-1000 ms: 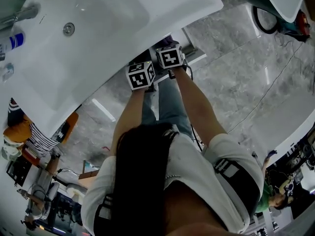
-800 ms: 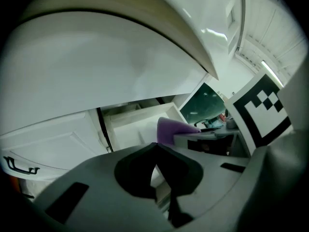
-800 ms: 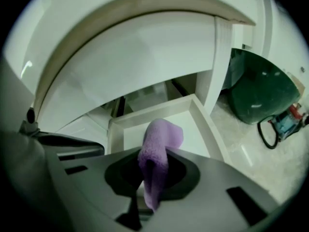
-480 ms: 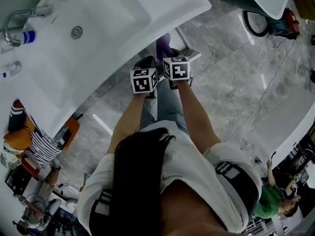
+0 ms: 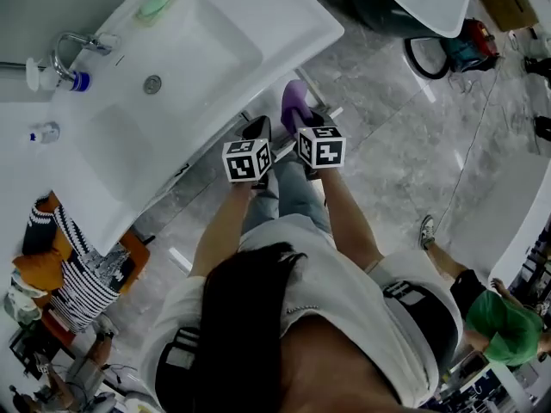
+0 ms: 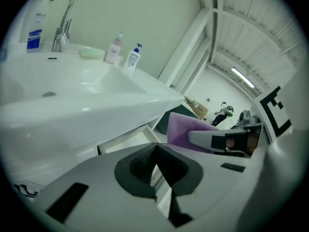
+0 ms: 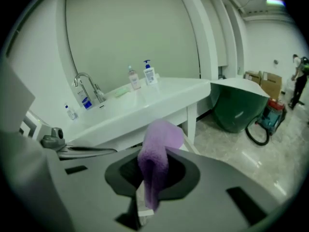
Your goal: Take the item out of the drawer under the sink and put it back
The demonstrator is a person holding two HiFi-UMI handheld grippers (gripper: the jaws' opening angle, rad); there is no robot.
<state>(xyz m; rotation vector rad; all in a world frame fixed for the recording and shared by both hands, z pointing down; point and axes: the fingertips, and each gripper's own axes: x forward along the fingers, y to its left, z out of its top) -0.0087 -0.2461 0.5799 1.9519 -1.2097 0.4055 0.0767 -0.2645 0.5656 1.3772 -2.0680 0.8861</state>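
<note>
1. Layout. In the head view the sink [image 5: 198,50] lies at 10 o'clock from the two claws. The open drawer [image 6: 126,141] shows just under the sink's front edge.

2. Left claw [image 6: 155,151]. It is clenched, with nothing between the pads. It is held just beside the right claw, at that claw's 9 o'clock.

3. Task item. The purple cloth [image 7: 157,158] is out of the drawer. It stands up from the right claw's pads toward 12 o'clock, and its free end folds over at the top. It appears clear of the sink and of the drawer.

4. Right claw [image 7: 152,164]. It is grasping the purple cloth, pinching its lower part.

5. Step in hand. Judged from the above, removal is complete and the return step is due.

6. Next move. Lower the right claw toward 12 o'clock, into the drawer opening and under the sink edge. Release only once the cloth rests inside. Keep the loose top fold clear of the drawer front so that it does not snag.
</note>
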